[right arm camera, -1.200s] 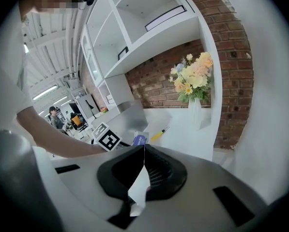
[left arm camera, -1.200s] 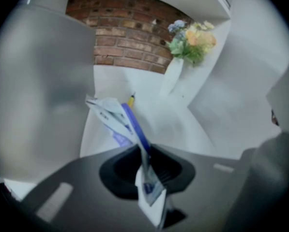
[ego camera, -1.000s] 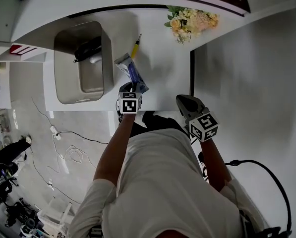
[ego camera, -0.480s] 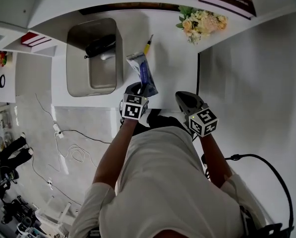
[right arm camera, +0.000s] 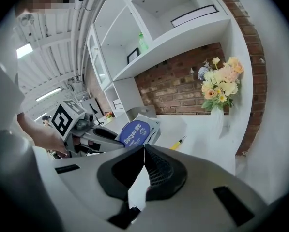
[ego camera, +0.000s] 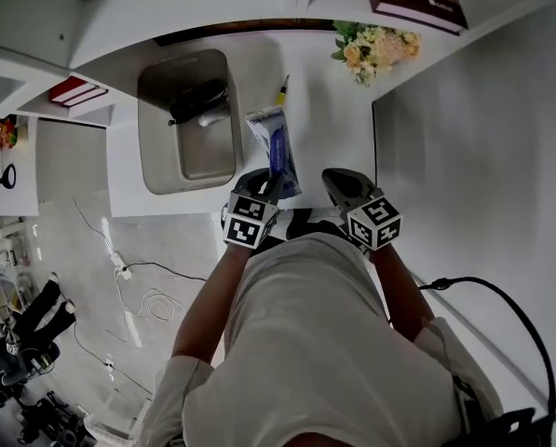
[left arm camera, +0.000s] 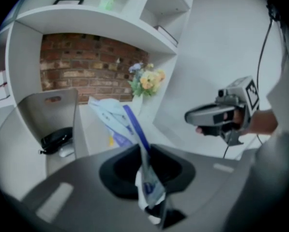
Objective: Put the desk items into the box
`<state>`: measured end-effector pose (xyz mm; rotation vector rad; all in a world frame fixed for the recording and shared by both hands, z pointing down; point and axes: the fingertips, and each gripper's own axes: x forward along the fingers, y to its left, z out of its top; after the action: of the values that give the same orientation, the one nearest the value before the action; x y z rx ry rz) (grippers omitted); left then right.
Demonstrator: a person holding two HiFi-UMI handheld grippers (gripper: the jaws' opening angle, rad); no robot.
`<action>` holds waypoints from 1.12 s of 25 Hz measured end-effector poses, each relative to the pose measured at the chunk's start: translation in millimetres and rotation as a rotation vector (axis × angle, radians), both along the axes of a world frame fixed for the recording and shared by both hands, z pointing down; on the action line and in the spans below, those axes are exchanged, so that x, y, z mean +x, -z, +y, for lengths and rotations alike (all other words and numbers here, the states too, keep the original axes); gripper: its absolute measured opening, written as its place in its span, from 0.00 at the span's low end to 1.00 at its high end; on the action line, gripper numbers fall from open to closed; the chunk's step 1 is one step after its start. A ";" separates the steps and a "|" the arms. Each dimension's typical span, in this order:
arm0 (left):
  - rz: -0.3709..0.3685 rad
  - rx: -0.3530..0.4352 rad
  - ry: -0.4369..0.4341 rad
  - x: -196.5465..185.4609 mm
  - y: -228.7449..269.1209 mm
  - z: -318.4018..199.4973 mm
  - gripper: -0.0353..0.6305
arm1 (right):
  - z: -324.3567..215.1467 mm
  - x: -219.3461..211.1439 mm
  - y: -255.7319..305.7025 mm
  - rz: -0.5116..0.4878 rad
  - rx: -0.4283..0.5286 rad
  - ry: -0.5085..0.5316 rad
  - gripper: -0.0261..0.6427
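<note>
Worked over the white counter [ego camera: 329, 110], grey box [ego camera: 158, 138] at upper left of the frame. Gripped a blue-and-white packet [ego camera: 276, 142] mid-frame, just right of the box, left claw [ego camera: 268, 181] clamped on its lower end. Showed right claw [ego camera: 332, 175] closed tight, empty. Looked light, limp, crinkly; best pinched at a sealed end.

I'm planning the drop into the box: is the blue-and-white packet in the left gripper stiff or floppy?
Probably soft and floppy: the packet crumples where the left gripper pinches its end. Likely light too, since that one pinch carries its whole length.
</note>
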<state>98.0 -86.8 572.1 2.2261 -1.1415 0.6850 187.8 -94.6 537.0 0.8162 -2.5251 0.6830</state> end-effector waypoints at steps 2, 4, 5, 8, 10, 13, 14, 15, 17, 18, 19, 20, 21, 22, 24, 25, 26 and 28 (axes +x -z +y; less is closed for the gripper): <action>0.005 0.013 -0.011 -7.2 9.8 -0.1 0.15 | -2.3 -5.2 3.2 0.001 0.006 -0.006 0.04; 0.008 0.026 -0.015 -16.3 18.8 -2.3 0.15 | -5.0 -9.6 5.5 0.002 0.012 -0.013 0.04; 0.009 0.031 -0.014 -21.4 23.3 -3.8 0.15 | -6.3 -11.8 6.7 0.001 0.015 -0.017 0.04; 0.014 0.047 -0.009 -38.1 37.3 -9.7 0.15 | -9.5 -18.8 9.5 0.000 0.019 -0.029 0.04; 0.018 0.054 -0.004 -50.2 45.9 -14.3 0.15 | -11.7 -23.9 10.3 0.000 0.021 -0.034 0.04; 0.026 0.059 0.006 -69.8 57.5 -20.4 0.15 | -15.3 -32.7 11.6 0.000 0.027 -0.037 0.04; 0.029 0.061 0.009 -76.9 61.6 -22.1 0.14 | -16.5 -35.8 12.6 -0.001 0.029 -0.040 0.04; 0.030 0.064 0.012 -84.2 65.8 -23.7 0.15 | -17.9 -38.8 13.6 -0.001 0.030 -0.042 0.04; 0.028 0.069 0.018 -99.4 72.6 -27.2 0.15 | -21.0 -44.1 14.7 0.002 0.031 -0.045 0.04; 0.024 0.071 0.021 -107.4 74.1 -29.2 0.15 | -22.6 -46.6 14.7 0.004 0.031 -0.047 0.04; 0.019 0.071 0.026 -115.6 74.0 -31.4 0.15 | -24.1 -49.1 14.5 0.006 0.031 -0.048 0.04; 0.012 0.070 0.031 -123.9 72.7 -33.9 0.15 | -25.4 -51.4 14.5 0.009 0.031 -0.049 0.04; 0.006 0.069 0.036 -131.6 70.8 -36.6 0.15 | -26.5 -53.4 14.6 0.011 0.031 -0.050 0.04; 0.001 0.066 0.040 -138.5 68.5 -39.1 0.14 | -27.6 -55.0 14.7 0.014 0.031 -0.053 0.04; -0.011 0.055 0.043 -150.9 62.2 -43.0 0.15 | -30.0 -57.9 14.9 0.017 0.030 -0.061 0.04; -0.017 0.048 0.041 -156.4 58.3 -44.4 0.15 | -30.8 -59.3 14.7 0.019 0.030 -0.067 0.04; -0.025 0.039 0.037 -161.5 53.8 -45.6 0.14 | -31.2 -60.7 14.3 0.020 0.028 -0.072 0.04; -0.044 0.018 0.021 -170.2 42.8 -47.9 0.15 | -30.7 -63.1 12.6 0.023 0.023 -0.084 0.04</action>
<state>-72.1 -134.7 529.3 2.2209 -1.1952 0.7209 124.6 -125.2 524.4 0.9369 -2.4940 0.6686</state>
